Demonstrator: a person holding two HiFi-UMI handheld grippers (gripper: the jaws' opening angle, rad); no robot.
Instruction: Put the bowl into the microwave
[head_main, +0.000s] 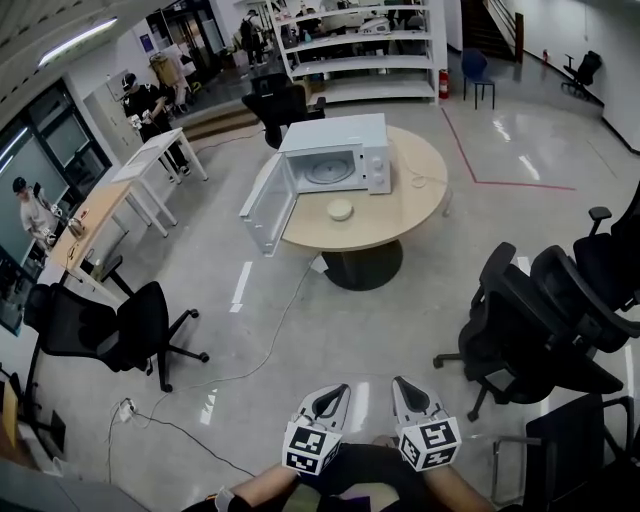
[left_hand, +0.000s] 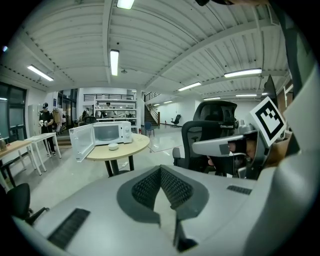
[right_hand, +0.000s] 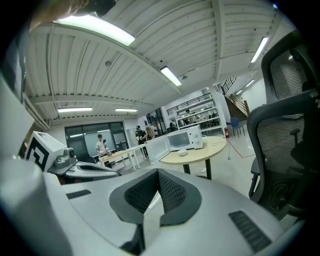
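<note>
Left gripper (head_main: 333, 392), right gripper (head_main: 406, 384) closed, empty; bowl (head_main: 341, 210) before open microwave (head_main: 335, 160).

Round table (head_main: 395, 225), black office chairs (head_main: 530, 320), white shelving (head_main: 365, 40)

a round table (head_main: 412, 212) stands ahead of me on glossy grey floor (head_main: 330, 340). black office chairs (head_main: 530, 320) crowd my right.

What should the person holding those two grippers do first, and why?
Probably walk forward to the round table: the bowl sits there, in front of the microwave, whose door already stands open. The left gripper and right gripper are both shut, empty and far from it.
</note>
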